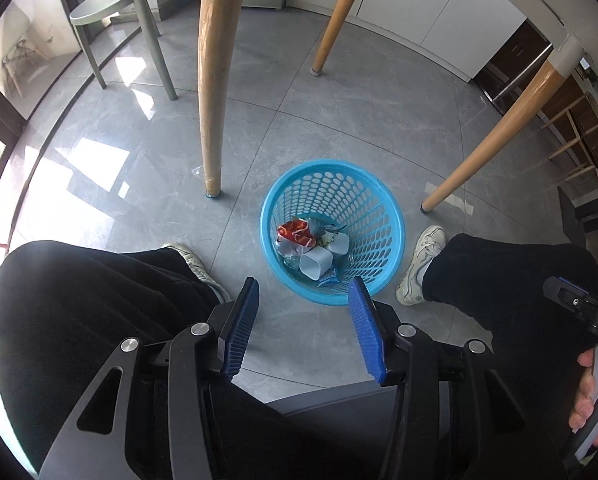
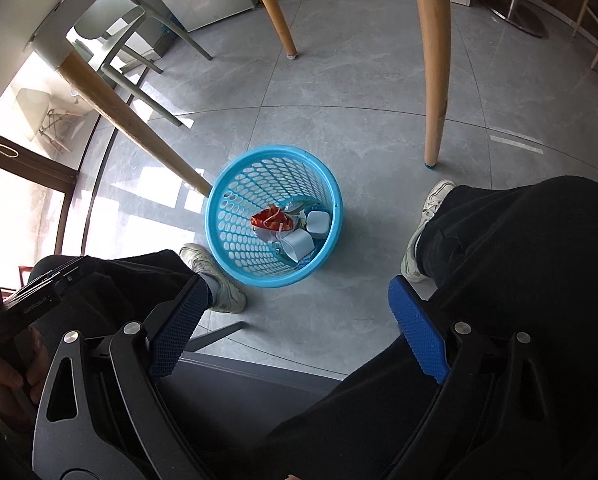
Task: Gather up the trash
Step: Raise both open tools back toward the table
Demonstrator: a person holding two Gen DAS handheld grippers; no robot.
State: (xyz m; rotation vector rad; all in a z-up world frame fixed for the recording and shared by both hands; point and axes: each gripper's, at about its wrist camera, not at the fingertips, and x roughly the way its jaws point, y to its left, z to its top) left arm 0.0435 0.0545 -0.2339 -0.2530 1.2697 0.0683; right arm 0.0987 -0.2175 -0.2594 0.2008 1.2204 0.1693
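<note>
A blue perforated waste basket stands on the grey tiled floor between a seated person's feet. Inside lie a red wrapper, pale plastic cups and other scraps. My left gripper hangs above the basket's near rim, open, with nothing between its blue pads. My right gripper is high above the floor to the near right of the basket, its jaws wide open and empty.
Wooden table legs stand around the basket. The person's black-trousered legs and white shoes flank it. A grey-green chair stands at the far left by a glass door.
</note>
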